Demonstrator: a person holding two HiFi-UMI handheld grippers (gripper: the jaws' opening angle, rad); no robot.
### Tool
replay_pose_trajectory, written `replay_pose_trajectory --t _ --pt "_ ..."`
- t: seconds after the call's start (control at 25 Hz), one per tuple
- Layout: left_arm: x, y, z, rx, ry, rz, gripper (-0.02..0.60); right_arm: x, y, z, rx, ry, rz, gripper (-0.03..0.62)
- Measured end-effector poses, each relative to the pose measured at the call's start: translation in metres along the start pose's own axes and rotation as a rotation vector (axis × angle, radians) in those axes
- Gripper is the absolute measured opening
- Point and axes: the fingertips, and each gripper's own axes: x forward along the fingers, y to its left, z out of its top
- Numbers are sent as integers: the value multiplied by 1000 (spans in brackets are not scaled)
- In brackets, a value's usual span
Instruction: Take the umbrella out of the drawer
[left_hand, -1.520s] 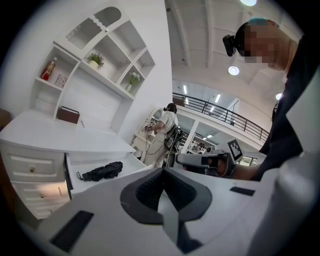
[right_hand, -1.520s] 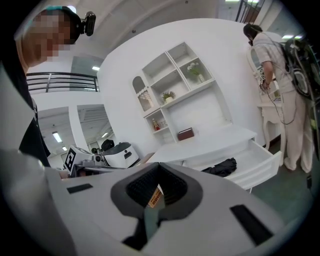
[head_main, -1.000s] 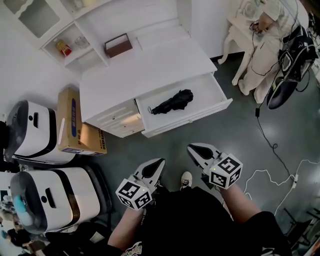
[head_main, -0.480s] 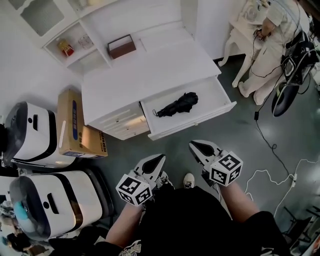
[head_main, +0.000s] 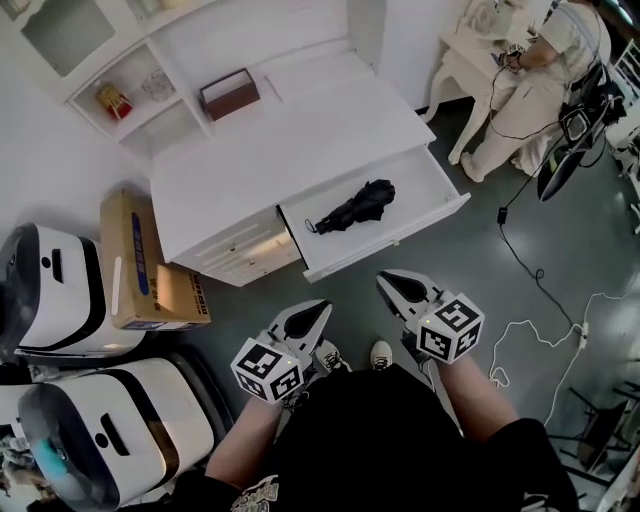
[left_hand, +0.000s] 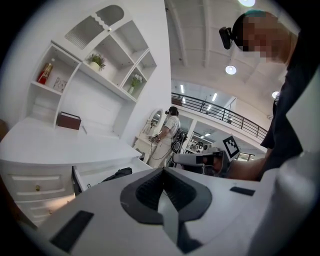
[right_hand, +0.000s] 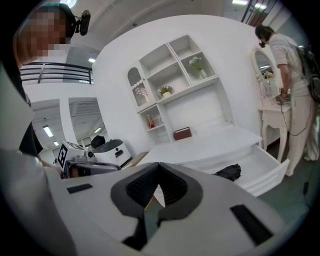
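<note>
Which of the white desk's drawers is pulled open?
The wide drawer on the right in the head view, with the black folded umbrella lying inside; the small knobbed drawers left of it are shut.

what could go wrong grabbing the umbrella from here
Both the left gripper and right gripper are shut and short of the drawer; reaching in like that would probably just shove the umbrella. The umbrella looks loosely folded, so a pinch on fabric alone might let it sag and catch on the drawer's front wall.
</note>
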Motion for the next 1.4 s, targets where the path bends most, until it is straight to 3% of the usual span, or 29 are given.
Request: replay_pose_trajectory --t 0.28,0.6,1.0,1.4 --pt "-14 17 1 14 4 -55 3 17 13 -1 -20 -9 -54 3" --pt "-28 32 5 17 -21 -62 5 30 23 0 -54 3 -80 2" --pt "-30 46 9 14 -48 -36 5 50 15 10 -100 28 -68 3" --pt "0 59 21 9 -74 29 3 66 -22 25 -127 59 -15 3"
